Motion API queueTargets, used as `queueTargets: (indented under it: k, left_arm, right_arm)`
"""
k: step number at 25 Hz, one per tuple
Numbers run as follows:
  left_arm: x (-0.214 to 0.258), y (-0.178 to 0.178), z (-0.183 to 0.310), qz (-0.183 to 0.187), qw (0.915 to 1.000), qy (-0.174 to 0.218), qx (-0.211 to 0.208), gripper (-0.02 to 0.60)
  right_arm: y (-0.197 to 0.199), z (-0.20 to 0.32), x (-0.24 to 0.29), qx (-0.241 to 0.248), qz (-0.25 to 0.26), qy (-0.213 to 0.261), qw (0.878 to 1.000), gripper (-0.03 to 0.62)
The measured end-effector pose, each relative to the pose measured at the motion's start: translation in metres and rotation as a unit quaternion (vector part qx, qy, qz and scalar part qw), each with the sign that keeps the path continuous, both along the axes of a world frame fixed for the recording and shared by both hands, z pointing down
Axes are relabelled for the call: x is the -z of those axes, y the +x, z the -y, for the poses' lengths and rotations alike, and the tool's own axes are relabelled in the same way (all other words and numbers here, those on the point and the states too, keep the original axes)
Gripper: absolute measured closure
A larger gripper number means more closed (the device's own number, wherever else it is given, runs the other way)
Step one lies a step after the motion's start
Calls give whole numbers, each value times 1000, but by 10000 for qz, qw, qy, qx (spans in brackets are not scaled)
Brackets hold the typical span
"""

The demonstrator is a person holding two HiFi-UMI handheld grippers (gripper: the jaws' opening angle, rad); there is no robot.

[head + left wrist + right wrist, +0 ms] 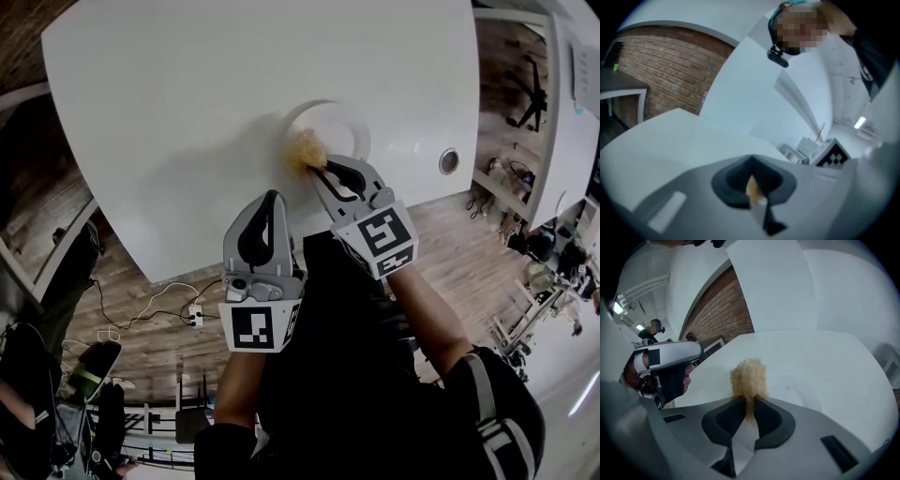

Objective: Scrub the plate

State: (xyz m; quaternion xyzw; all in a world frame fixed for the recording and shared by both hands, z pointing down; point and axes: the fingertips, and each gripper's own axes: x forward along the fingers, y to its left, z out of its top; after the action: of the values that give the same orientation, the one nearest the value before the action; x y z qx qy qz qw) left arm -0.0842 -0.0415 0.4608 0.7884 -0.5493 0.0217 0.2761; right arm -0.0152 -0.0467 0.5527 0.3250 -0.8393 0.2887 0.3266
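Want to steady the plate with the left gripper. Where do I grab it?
Probably the plate's far-left rim, coming in low from the left: it lies flat, so only the rim gives an edge, and the right gripper with the scrubber takes the near side.

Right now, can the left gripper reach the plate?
Probably yes: the left gripper hangs at the table edge, only bare tabletop between it and the plate; the scrubber in the right gripper occupies its near-left rim.

I see a broad white table (pixel 187 112) with rounded corners over a brown wooden plank floor (pixel 141 291), where a white power strip (pixel 195 316) lies; a red brick wall (pixel 661 70) stands beyond.
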Motion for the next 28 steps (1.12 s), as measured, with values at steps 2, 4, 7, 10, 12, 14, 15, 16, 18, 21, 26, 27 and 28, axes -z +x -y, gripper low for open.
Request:
queueTargets:
  k: [2, 4, 7, 10, 12, 14, 15, 16, 18, 21, 26, 27, 28]
  left_arm:
    - [2, 4, -1, 0, 10000, 23, -58, 578]
    - [4, 8, -1, -19, 9999, 46, -119, 578]
    - [5, 10, -3, -33, 9997, 56, -230, 578]
    - [4, 9, -4, -33, 9995, 62, -324, 578]
    - [2, 13, -3, -62, 9993, 26, -357, 578]
    - [0, 18, -3, -78, 9993, -8, -377, 578]
    - [0, 20, -3, -78, 9992, -14, -390, 578]
    - [0, 21, -3, -79, 9991, -13, -407, 578]
    - [1, 23, -2, -86, 9990, 0, -445, 578]
    - [1, 25, 0, -95, 9988, -9, -476, 578]
    - [-4, 28, 4, -105, 9990, -53, -439, 578]
    - [-4, 29, 4, -103, 9989, -55, -443, 578]
    - [-4, 31, 4, -101, 9989, -53, -450, 578]
  right_arm:
    - [2, -4, 1, -28, 2, 3, 10000, 543]
    - [4, -8, 2, -63, -1, -1, 10000, 543]
    - [6, -14, 2, -120, -19, 7, 9999, 543]
    - [8, -21, 3, -170, -53, -1, 9998, 543]
    - [16, -24, 2, -222, -67, -19, 9997, 543]
    - [25, -27, 1, -283, -85, -35, 9996, 543]
    - [28, -28, 1, -311, -97, -40, 9995, 543]
    - [31, -28, 1, -336, -110, -41, 9994, 543]
    - [35, -28, 2, -382, -141, -36, 9992, 543]
    - [42, -26, 2, -446, -187, -27, 9988, 543]
    - [54, -19, 1, -531, -223, 12, 9983, 543]
    - [55, -18, 1, -538, -230, 14, 9983, 543]
    - [57, -16, 1, -545, -238, 17, 9982, 543]
